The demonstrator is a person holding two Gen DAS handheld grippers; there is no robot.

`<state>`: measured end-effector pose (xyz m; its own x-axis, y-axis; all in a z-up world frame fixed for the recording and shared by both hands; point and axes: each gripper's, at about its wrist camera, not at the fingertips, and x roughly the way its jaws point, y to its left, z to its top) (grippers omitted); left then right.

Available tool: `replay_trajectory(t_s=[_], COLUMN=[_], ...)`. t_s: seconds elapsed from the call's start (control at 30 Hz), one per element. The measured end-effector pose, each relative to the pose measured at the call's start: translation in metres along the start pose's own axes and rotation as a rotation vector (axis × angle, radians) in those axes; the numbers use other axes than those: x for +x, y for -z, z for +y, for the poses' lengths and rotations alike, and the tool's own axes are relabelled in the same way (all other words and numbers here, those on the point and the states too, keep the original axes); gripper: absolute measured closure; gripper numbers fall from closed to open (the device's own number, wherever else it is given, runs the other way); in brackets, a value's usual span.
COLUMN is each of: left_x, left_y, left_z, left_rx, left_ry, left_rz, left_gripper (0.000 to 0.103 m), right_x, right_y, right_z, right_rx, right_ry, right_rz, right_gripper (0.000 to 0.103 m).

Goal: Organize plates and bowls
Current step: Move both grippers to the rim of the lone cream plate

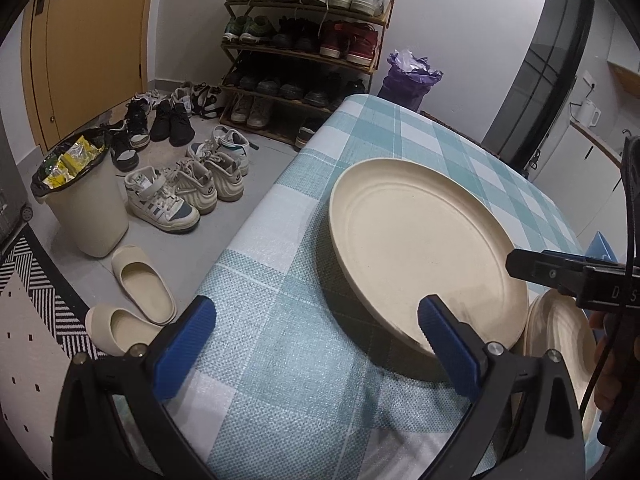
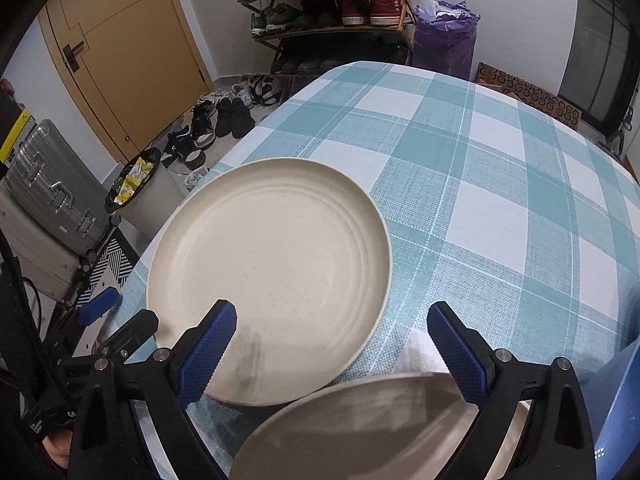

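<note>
A large cream plate [image 1: 424, 248] [image 2: 268, 264] lies flat on the teal checked tablecloth [image 1: 280, 360] [image 2: 480, 200], near the table's left edge. A second cream plate [image 2: 360, 428] [image 1: 560, 344] sits closer to me, its rim overlapping the first plate's near edge. My right gripper [image 2: 334, 352] hangs open above the two: its left finger is over the large plate and the second plate shows low between the jaws, with no pad seen pressing on it. My left gripper [image 1: 320, 344] [image 2: 116, 316] is open over bare cloth, its right finger [image 1: 448, 352] by the large plate's near rim.
The table's left edge drops to the floor, where a lined bin [image 1: 84, 204], slippers [image 1: 140, 280] and several shoes [image 1: 188, 188] lie. A shoe rack [image 1: 304, 40] and a purple bag [image 1: 408, 76] stand behind the table. A silver suitcase [image 2: 52, 196] stands at left.
</note>
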<state>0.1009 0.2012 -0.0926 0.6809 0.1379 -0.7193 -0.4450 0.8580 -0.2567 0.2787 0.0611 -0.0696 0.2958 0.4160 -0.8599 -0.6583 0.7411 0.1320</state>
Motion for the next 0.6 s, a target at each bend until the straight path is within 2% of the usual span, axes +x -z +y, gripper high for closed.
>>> replay_trajectory(t_s=[0.1,0.2,0.37,0.43,0.53,0.6], left_x=[0.001,0.004,0.006,0.006,0.006,0.004], left_y=[0.001,0.001,0.001,0.0,0.0,0.001], left_z=[-0.001,0.0,0.0,-0.001,0.0,0.002], left_rx=[0.004,0.0,-0.004,-0.006,-0.011,-0.02], left_ry=[0.001,0.021,0.03,0.028,0.033,0.063], left_rz=[-0.001,0.014,0.02,0.018,0.016,0.012], left_gripper=[0.002,0.01,0.016,0.022,0.027,0.038], right_x=[0.004,0.008,0.016,0.018,0.019,0.02], right_y=[0.0,0.0,0.001,0.001,0.002,0.002], right_z=[0.001,0.0,-0.003,-0.004,-0.005,-0.005], right_rx=[-0.003,0.001,0.015,0.017,0.017,0.019], right_ry=[0.003,0.0,-0.001,-0.004,-0.01,-0.011], right_rz=[0.009,0.019,0.036,0.041,0.05,0.051], right_gripper=[0.009,0.015,0.022,0.024,0.029,0.034])
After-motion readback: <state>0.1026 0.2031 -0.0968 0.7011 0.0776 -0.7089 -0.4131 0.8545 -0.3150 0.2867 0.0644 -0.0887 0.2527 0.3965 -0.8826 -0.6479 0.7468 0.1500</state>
